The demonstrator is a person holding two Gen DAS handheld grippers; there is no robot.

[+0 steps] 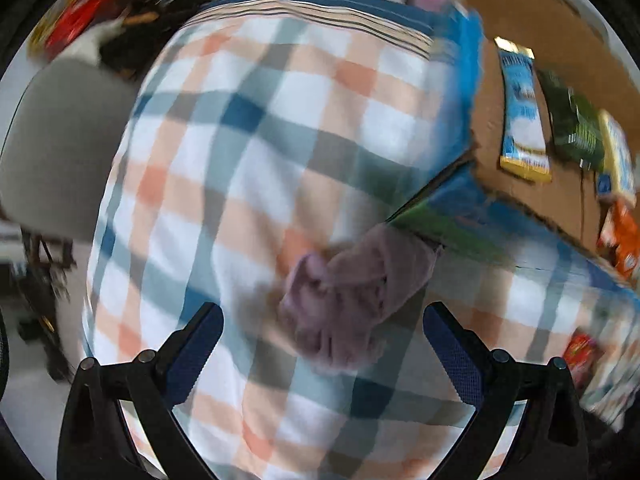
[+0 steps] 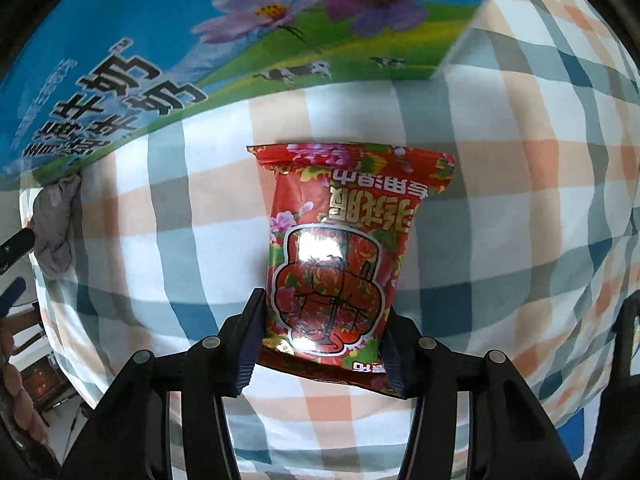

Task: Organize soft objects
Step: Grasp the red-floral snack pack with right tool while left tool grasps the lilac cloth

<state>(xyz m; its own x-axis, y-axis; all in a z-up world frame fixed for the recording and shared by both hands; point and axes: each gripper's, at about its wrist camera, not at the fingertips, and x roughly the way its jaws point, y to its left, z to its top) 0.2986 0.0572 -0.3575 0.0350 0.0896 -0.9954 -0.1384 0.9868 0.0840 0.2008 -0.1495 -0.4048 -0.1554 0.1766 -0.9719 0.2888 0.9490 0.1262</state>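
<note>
A crumpled mauve cloth [image 1: 352,296] lies on the checked bedspread [image 1: 248,152], against the corner of a blue milk carton box [image 1: 452,216]. My left gripper [image 1: 322,328] is open, its jaws wide on either side of the cloth, just short of it; the view is blurred. My right gripper [image 2: 320,320] is shut on a red flowered soft packet [image 2: 340,248], which rests on the bedspread [image 2: 500,200]. The cloth also shows at the far left of the right wrist view [image 2: 56,232], beside the box [image 2: 160,48].
The open cardboard box holds several packets: blue-and-yellow [image 1: 522,112], green [image 1: 576,128] and orange [image 1: 620,236]. A grey chair [image 1: 60,148] stands left of the bed. Clutter [image 1: 92,12] lies on the floor beyond.
</note>
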